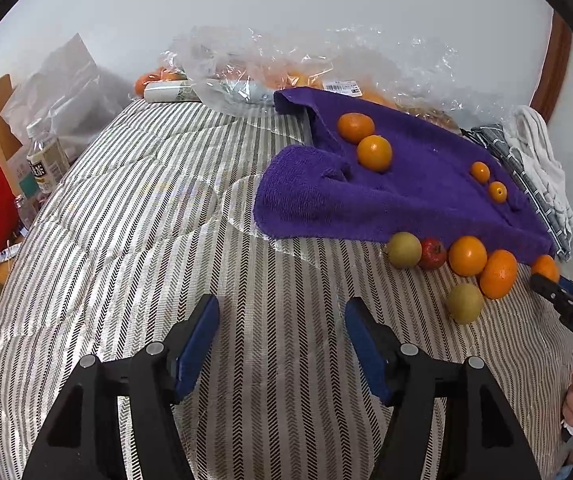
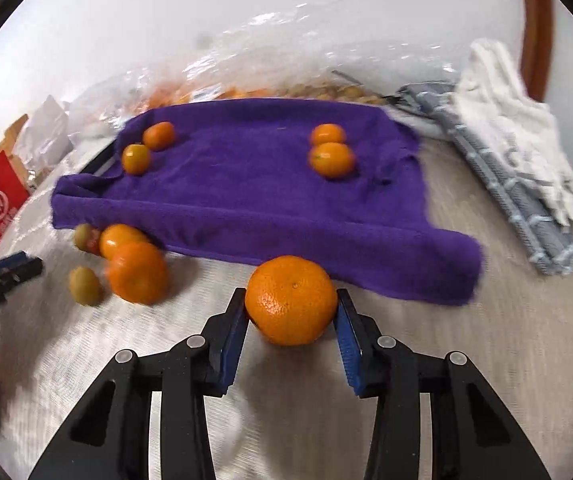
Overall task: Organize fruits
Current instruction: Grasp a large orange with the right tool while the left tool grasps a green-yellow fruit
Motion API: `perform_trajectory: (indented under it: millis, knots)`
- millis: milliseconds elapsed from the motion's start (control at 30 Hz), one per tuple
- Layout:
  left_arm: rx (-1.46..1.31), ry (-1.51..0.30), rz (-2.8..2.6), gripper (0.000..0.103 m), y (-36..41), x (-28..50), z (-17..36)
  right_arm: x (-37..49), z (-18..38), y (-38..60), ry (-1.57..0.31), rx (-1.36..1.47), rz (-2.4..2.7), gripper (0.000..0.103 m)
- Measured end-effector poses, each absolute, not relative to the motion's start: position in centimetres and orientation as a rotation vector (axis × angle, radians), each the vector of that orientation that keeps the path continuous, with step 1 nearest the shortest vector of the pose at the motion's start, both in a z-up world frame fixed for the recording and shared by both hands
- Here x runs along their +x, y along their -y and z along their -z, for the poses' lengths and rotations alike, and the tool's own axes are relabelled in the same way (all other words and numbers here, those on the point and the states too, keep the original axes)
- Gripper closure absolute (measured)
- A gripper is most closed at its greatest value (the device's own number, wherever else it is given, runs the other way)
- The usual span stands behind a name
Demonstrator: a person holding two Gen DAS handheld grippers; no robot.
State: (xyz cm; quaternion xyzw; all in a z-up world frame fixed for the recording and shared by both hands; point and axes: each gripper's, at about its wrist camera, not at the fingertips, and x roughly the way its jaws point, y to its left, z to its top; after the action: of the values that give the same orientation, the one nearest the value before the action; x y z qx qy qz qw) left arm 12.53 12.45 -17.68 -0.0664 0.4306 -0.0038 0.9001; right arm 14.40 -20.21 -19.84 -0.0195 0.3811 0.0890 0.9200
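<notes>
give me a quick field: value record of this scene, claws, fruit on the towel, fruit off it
left claw: open, empty, above the striped bedcover
right claw: shut on a large orange, jaws on its two sides
purple towel: spread on the bedcover
fruit on towel: four oranges, two pairs
fruit off towel: cluster by the towel's near edge, oranges, two greenish fruits, one red fruit
behind towel: clear plastic bags

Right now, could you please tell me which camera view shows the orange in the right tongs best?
The right wrist view: the orange sits large between the pads. The left wrist view catches only part of it at the frame's edge.
</notes>
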Motion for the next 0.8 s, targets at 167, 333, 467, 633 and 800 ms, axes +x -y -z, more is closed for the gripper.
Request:
perform_trajectory:
  millis: [167, 333, 467, 633, 800]
  knots:
    - [-0.082, -0.925, -0.031, 0.050, -11.2, 12.5, 17.4, 13.8, 19.8, 23.1, -0.768, -0.026, -0.147, 0.061]
    - [-0.087, -0.959, 0.060, 0.054, -8.5, 13.8, 15.9, 13.5, 19.7, 24.2, -0.759, -0.006, -0.151, 0.061]
    - [0.041, -0.948, 0.053, 0.054, -5.8, 15.3, 16.0, 13.3, 19.7, 24.1, -0.752, 0.002, -0.181, 0.061]
    - [0.030, -0.952, 0.084, 0.057, -4.4, 16.7, 17.1, 13.1, 19.6, 24.4, -0.745, 0.036, -0.221, 0.061]
    - [-0.006, -0.903, 0.067, 0.068, -4.3, 17.4, 17.6, 13.3, 19.8, 24.5, -0.759, 0.051, -0.230, 0.061]
